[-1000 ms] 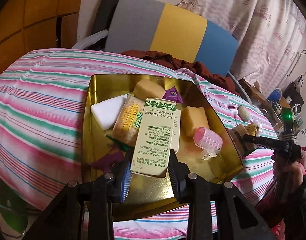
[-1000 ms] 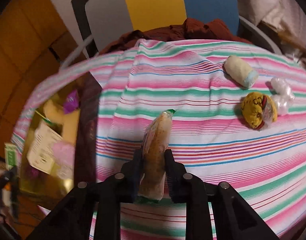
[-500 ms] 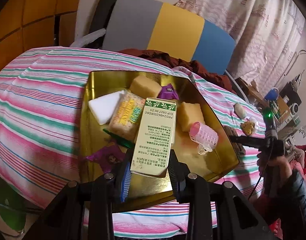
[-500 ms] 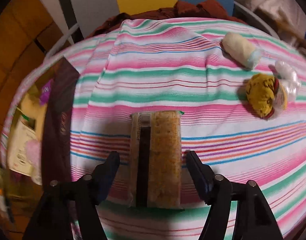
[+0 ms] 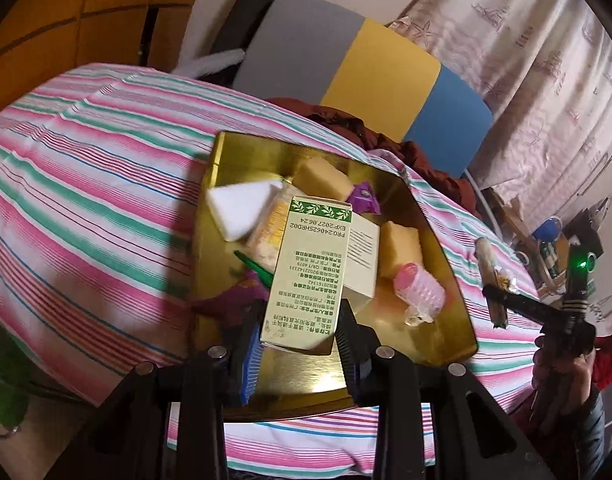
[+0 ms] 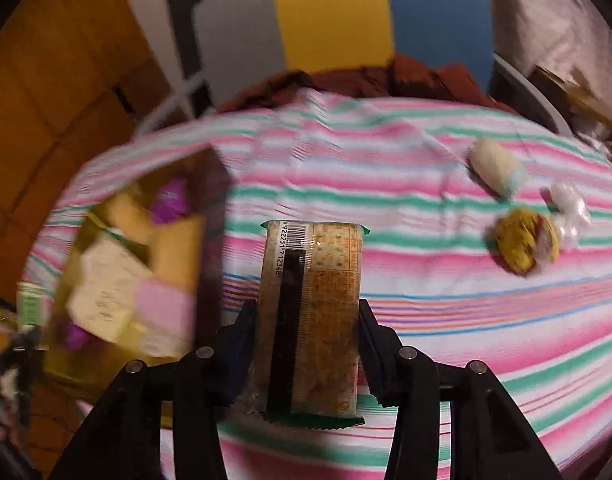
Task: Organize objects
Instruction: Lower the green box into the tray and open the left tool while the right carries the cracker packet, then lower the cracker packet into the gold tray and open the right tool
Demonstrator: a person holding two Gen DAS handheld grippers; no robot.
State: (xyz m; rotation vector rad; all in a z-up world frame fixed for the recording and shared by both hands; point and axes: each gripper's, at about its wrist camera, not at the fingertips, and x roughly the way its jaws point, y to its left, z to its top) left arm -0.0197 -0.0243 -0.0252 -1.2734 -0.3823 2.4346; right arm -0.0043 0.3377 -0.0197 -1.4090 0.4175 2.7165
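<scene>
While held lengthwise, cracker packet (image 6: 311, 316) points away | right gripper (image 6: 307, 340) fingers (image 6: 242, 332) clamped

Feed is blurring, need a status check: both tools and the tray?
Left tool shut on green-topped carton, over gold tray. Right tool shut on cracker pack, above striped cloth. Nothing blocking.

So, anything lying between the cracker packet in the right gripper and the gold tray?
Nothing visible. The cracker packet sits between the right gripper's fingers; only bare striped cloth separates it from the gold tray. The tray is already crowded.
</scene>
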